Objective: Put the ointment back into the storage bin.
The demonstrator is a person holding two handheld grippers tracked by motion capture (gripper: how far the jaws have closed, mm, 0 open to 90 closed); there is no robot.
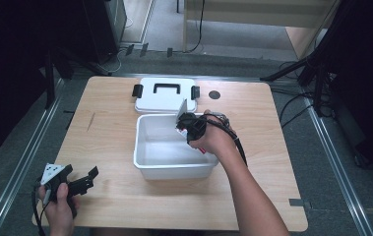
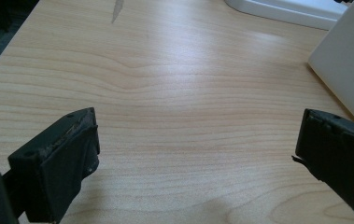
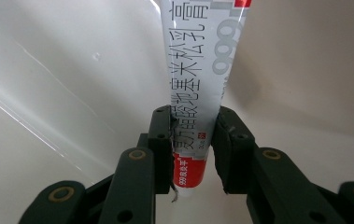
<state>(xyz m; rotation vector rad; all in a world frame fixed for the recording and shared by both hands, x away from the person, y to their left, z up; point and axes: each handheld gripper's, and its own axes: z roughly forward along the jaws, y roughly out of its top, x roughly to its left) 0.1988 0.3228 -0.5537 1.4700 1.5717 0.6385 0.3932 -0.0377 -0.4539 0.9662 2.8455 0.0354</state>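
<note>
Jaws of the right gripper [image 3: 192,149] are clamped on a white and red ointment tube [image 3: 198,93], pinching it near its red lower end so that the printed length runs up and away from the camera. Behind the tube are the pale inner walls of a white plastic bin [image 1: 147,162]. From the high view, the right gripper [image 1: 190,129] sits over the far right corner of the bin, which stands at the middle of the wooden table [image 1: 120,196]. A white lid [image 1: 147,98] with a black handle and black clips lies flat just behind the bin. At the near left corner, the left gripper [image 1: 86,179] is held low over bare wood, its jaws spread wide with nothing between them [image 2: 195,154].
</note>
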